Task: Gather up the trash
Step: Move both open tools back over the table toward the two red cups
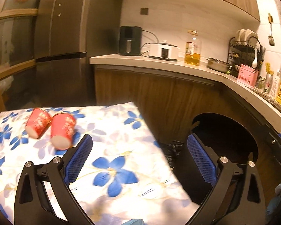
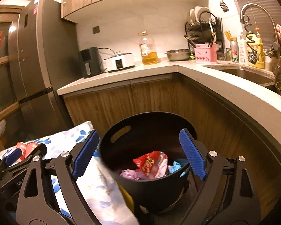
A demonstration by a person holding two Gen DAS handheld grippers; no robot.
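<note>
Two red paper cups [image 1: 50, 127] lie on their sides on the blue-flowered tablecloth [image 1: 106, 150], toward its far left. My left gripper [image 1: 139, 146] is open and empty over the table's right edge, the cups just beyond its left finger. A black bin [image 2: 146, 150] stands on the floor right of the table. It holds a red wrapper [image 2: 149, 162], pink crumpled plastic [image 2: 129, 174] and something blue [image 2: 176, 166]. My right gripper [image 2: 138, 153] hangs open and empty above the bin. The left gripper [image 2: 26, 153] and the cups [image 2: 27, 148] also show at the left of the right wrist view.
A wooden-fronted L-shaped counter [image 2: 159, 67] wraps behind and right of the bin, carrying an air fryer [image 2: 89, 61], a white cooker [image 2: 119, 61], an oil bottle [image 2: 149, 48], a steel bowl [image 2: 178, 54] and a dish rack [image 2: 204, 30]. Sink and tap [image 2: 256, 18] sit right. A fridge [image 2: 39, 60] stands left.
</note>
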